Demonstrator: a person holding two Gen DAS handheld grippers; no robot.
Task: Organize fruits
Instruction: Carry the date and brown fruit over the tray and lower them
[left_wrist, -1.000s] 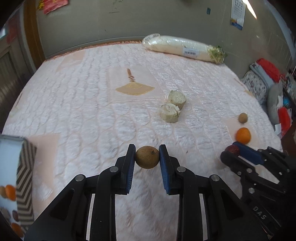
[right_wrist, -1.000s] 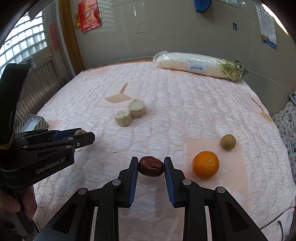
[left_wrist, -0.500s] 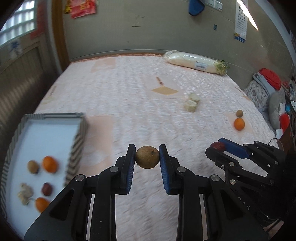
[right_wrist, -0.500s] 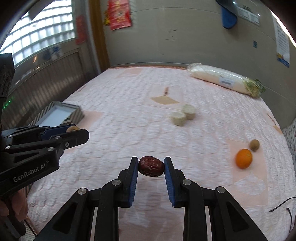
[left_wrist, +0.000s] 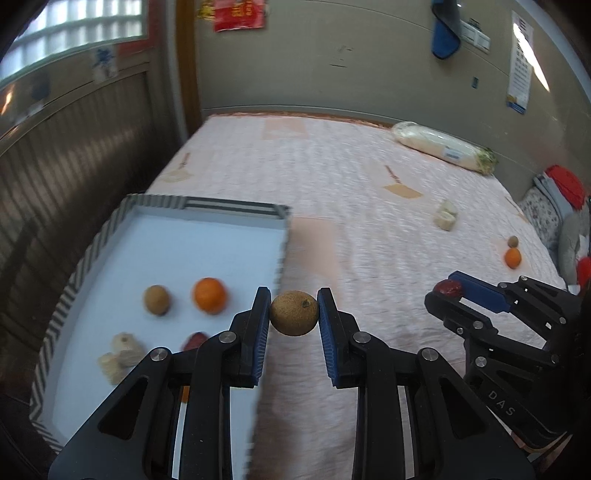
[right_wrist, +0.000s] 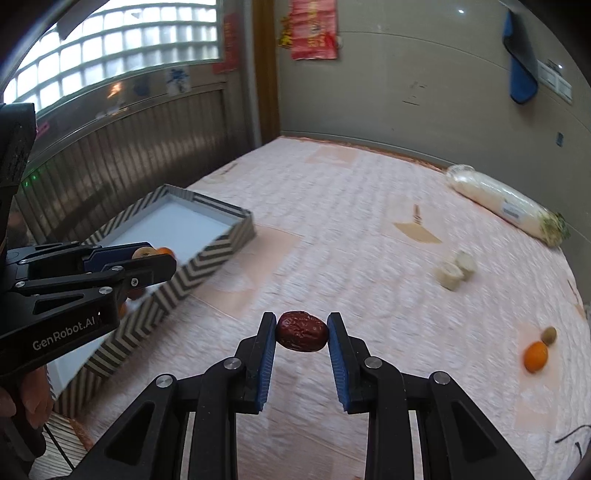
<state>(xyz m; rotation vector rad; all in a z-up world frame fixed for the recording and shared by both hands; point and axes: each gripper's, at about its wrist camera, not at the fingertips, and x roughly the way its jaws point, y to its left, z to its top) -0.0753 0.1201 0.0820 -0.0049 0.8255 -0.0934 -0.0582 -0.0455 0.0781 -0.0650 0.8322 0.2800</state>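
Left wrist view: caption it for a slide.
Left tongs hold a brown fruit beside the striped tray; right tongs carry a red date.

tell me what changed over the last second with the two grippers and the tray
Both grippers swung left from the loose fruit toward the striped tray, which went from a sliver at the frame edge to nearly full view. The left gripper now hangs at the tray's right edge. Nothing was grabbed or released: it still clamps the brown fruit, and the right gripper still clamps the red date.
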